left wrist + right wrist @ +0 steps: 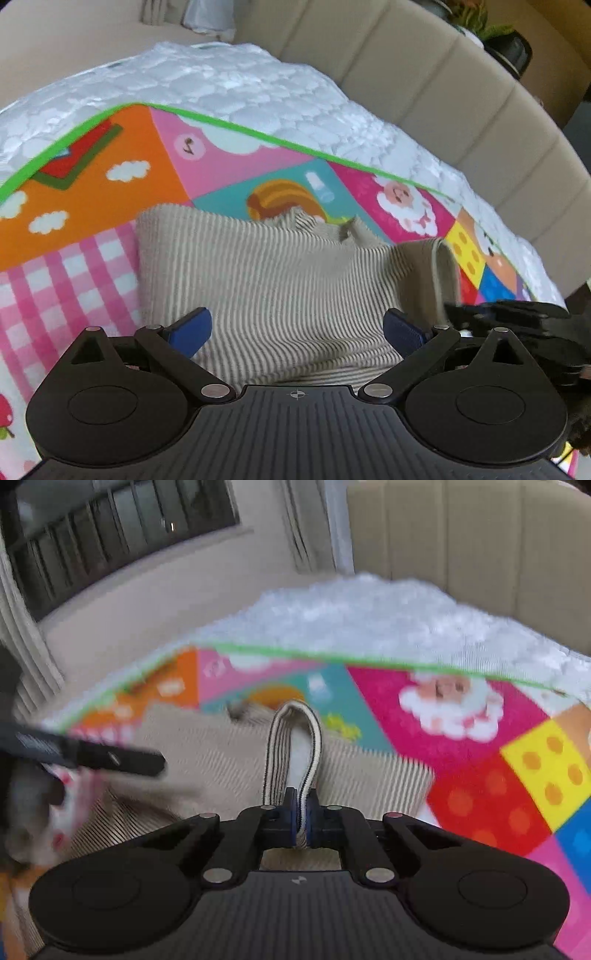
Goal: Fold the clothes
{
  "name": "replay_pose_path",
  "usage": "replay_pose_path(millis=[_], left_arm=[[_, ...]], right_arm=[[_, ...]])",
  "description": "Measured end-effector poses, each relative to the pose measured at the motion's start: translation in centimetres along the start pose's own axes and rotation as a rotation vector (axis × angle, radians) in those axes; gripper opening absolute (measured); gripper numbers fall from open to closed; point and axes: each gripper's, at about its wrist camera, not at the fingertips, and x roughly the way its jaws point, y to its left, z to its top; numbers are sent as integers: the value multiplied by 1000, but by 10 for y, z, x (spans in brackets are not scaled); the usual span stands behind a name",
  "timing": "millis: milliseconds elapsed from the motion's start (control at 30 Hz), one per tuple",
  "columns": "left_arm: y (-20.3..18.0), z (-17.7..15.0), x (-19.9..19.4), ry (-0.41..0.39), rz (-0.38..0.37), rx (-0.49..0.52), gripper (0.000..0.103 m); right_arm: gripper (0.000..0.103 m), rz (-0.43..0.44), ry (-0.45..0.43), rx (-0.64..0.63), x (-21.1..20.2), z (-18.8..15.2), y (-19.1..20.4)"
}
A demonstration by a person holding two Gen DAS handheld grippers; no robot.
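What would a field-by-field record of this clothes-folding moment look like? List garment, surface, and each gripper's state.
garment: striped knit top, lying on the mat
surface: colourful play mat over a white quilted cover
left gripper: open, above the top
right gripper: shut on a fold of the top's striped edge, which loops upward
backdrop: beige padded headboard

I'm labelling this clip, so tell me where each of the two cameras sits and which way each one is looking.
Left wrist: on the left gripper, looking forward over its open blue fingers at the striped garment on the colourful play mat; the right gripper shows at the frame's right edge.
Right wrist: on the right gripper, facing the same mat, jaws shut on a fold of the garment; the left gripper blurs in at the frame's left.
Shared: garment, mat, white quilt, beige headboard.
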Motion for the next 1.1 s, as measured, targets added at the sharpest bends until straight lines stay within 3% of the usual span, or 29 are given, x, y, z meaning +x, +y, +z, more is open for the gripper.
replay_pose_path(millis=[167, 333, 467, 600, 700, 767, 833, 933, 1033, 1100], left_arm=[[10, 2, -13, -41, -10, -22, 102], [14, -1, -12, -20, 44, 10, 102], [25, -5, -5, 24, 89, -5, 102], [30, -7, -4, 26, 131, 18, 102], [32, -7, -2, 29, 140, 27, 102], [32, -8, 1, 37, 147, 33, 102], [33, -8, 4, 46, 155, 33, 102], [37, -9, 9, 63, 161, 24, 102], [39, -9, 11, 73, 157, 34, 102], [40, -9, 10, 76, 150, 35, 102]], right_arm=[[4, -12, -37, 98, -20, 13, -28], [4, -74, 120, 191, 5, -14, -44], [5, -106, 149, 176, 6, -22, -43], [11, -204, 8, 88, -14, -3, -32], [11, -172, -101, -6, -24, 12, -14], [18, -129, -107, 9, -18, 18, -6], [41, -130, -30, 22, -1, 14, -6], [46, -172, 135, 57, 32, -7, -13], [52, -189, 88, 54, 33, -28, -13], [54, -202, 53, 10, 29, -25, -3]])
